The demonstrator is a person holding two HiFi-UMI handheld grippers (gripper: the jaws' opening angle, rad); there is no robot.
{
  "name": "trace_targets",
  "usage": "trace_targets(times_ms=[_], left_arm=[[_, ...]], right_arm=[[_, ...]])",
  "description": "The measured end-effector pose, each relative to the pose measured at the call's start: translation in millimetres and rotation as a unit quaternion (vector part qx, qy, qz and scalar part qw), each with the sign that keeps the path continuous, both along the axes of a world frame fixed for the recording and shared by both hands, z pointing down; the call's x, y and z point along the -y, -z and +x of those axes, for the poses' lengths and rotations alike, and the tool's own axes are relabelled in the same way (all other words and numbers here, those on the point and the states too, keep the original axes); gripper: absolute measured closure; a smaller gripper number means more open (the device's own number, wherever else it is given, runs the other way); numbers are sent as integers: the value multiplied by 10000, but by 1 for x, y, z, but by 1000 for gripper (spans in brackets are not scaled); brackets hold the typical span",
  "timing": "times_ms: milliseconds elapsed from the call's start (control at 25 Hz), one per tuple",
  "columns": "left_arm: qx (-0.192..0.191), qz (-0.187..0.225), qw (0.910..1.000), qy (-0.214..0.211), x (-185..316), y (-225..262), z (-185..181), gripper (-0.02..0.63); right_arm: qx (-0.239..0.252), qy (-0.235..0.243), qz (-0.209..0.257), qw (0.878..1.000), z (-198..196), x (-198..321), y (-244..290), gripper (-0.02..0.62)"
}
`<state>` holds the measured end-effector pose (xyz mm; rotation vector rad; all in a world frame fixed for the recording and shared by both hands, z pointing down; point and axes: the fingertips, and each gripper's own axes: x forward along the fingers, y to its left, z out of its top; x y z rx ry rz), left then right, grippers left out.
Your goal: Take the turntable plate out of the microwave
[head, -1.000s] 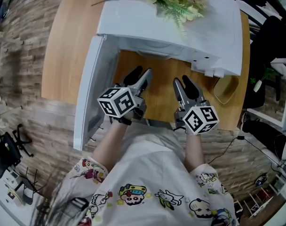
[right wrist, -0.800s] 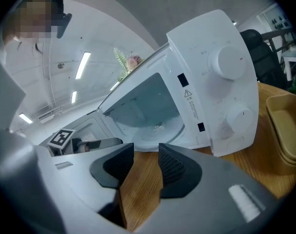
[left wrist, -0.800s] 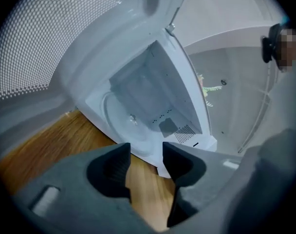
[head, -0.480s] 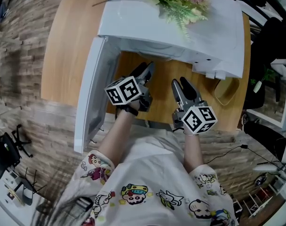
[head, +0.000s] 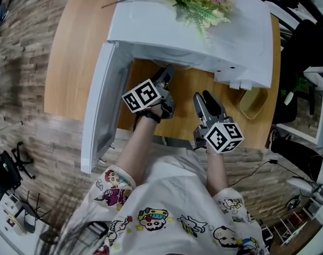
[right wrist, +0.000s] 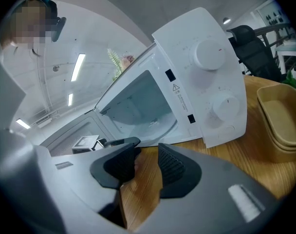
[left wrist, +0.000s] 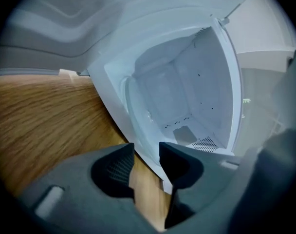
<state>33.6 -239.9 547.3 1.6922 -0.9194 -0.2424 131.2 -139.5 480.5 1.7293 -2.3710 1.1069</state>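
Now left gripper (left wrist: 146, 152) at microwave (head: 151, 31) mouth, tips hidden from above, fingers just narrowing, gripping nothing; right gripper (right wrist: 147, 157) fingers apart, empty.

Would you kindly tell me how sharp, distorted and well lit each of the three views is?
Head view: fisheye curves the table edges, yet the microwave is sharp. Left gripper view: softly blurred, dark vignette, evenly lit cavity. Right gripper view: crisper, dials clear, a ceiling light glares mildly, corners dark.
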Motion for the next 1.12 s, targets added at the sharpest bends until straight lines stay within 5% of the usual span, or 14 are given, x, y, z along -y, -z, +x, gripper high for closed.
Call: trace_targets(times_ms=[360,1120], left_arm=[[-236,5,9997,115,8,-2,5,529],[-445,-389,9981,184,-31,-1,-5,549]], right_arm=[[4,9,-39,10000,1,-5,-2,431],[64,28,-89,9999,-7,-16,-3,434]])
